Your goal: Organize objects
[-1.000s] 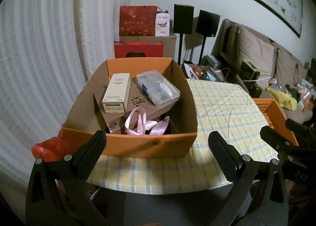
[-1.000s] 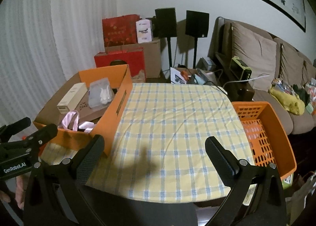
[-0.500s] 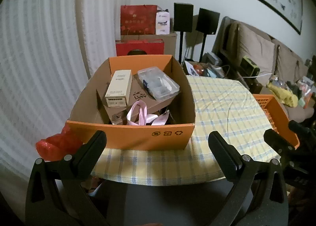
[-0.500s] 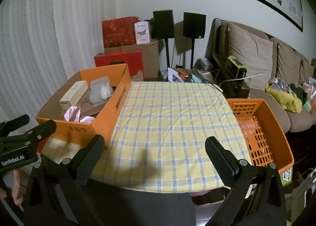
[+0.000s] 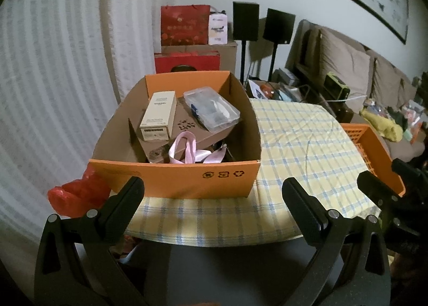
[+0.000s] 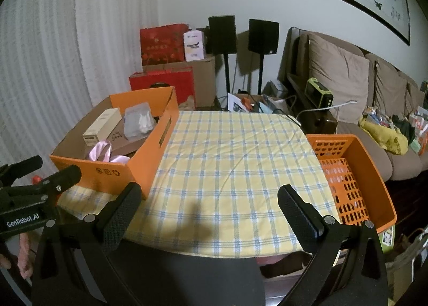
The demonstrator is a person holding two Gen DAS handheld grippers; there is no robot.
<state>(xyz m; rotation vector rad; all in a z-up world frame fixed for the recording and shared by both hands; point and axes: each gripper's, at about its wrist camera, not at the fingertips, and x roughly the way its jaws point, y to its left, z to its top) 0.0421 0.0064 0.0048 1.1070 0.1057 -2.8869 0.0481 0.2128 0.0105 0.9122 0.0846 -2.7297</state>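
Observation:
An orange cardboard box [image 5: 174,177] [image 6: 149,151] stands on the left end of a table under a yellow checked cloth [image 6: 230,161]. Inside lie a cream perfume carton [image 5: 159,116], a clear plastic case [image 5: 214,111], a pink ribbon [image 5: 187,151] and a brown carton [image 5: 184,129]. My left gripper [image 5: 212,193] hangs open just short of the box's near wall, nothing between its fingers. My right gripper [image 6: 208,199] hangs open over the table's near edge, empty. An orange perforated basket [image 6: 374,172] sits at the table's right end.
A red plastic bag [image 5: 77,193] lies left of the box. Behind the table stand red gift bags [image 6: 163,44], a brown carton, two black speakers [image 6: 222,34] on stands and a brown sofa [image 6: 347,76] with clutter. White curtains hang at the left.
Both grippers have drawn back from the table, so the box and cloth look farther off. Both stay open and empty; nothing in the box has moved.

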